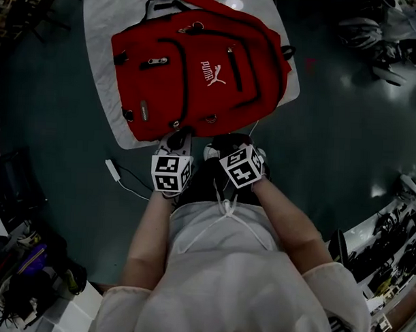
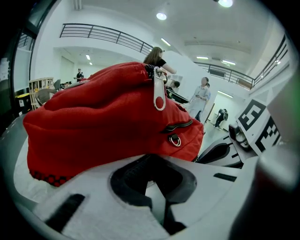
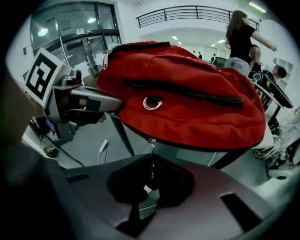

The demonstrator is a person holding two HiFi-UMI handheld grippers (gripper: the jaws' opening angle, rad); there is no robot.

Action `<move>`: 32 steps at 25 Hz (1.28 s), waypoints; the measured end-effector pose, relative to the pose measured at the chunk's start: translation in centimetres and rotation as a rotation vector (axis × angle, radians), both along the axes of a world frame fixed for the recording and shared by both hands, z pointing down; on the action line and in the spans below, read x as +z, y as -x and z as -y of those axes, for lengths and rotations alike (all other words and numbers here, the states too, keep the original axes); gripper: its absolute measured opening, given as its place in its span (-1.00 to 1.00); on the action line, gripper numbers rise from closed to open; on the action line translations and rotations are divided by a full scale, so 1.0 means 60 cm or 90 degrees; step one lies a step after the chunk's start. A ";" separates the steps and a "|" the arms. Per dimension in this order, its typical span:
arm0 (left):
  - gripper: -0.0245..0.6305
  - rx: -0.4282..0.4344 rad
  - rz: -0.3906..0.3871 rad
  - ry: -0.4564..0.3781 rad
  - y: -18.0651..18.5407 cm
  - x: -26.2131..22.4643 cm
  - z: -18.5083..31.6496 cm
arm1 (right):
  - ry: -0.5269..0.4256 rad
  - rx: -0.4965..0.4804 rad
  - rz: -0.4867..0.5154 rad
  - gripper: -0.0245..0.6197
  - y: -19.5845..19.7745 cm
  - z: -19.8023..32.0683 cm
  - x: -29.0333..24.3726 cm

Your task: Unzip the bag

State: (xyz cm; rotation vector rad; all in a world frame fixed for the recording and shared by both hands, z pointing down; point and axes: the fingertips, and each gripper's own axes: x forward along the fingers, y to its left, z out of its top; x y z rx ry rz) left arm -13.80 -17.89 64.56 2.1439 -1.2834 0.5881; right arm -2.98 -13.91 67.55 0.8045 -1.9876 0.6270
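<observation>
— Dark teal floor [image 1: 46, 108] all round, and a pale counter [image 1: 97, 29] at twelve o'clock. Is that the head view?
— Yes. The red backpack [image 1: 198, 66] lies flat on that counter, front face up, covering most of the top. A white adapter [image 1: 113, 169] with its cable lies on the floor at nine o'clock of the hands.
— And the tools?
— Both are at the bag's near edge, at its six o'clock. The left tool [image 1: 176, 139] and right tool [image 1: 226, 145] sit side by side, close together.
— What about the left gripper view?
— Its white jaws are drawn together, with nothing seen between them. The backpack bulks just beyond the tips, from nine round to two o'clock. A silver slider tab [image 2: 159, 96] hangs near its top at twelve, with a D-ring [image 2: 175, 139] lower, towards one. The right tool's marker cube [image 2: 255, 126] shows at three o'clock.
— And the right gripper view?
— The jaws are closed on a thin zipper pull [image 3: 151, 157] that hangs straight down from the zip along the bag's lower edge. The left tool is at nine o'clock, its tip right at the bag's edge. Whether it touches, I cannot tell.
</observation>
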 end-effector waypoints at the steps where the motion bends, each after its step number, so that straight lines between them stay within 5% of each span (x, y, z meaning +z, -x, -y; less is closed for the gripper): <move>1: -0.86 -0.001 0.003 0.002 0.000 0.001 0.000 | 0.005 0.005 -0.002 -0.81 -0.011 0.001 0.000; 22: -0.86 -0.091 0.191 0.001 0.006 -0.001 0.006 | 0.046 -0.008 -0.060 -0.81 -0.257 0.101 -0.002; 32: -0.86 -0.123 0.202 0.005 0.006 -0.001 0.011 | 0.051 -0.021 -0.084 -0.80 -0.317 0.161 -0.017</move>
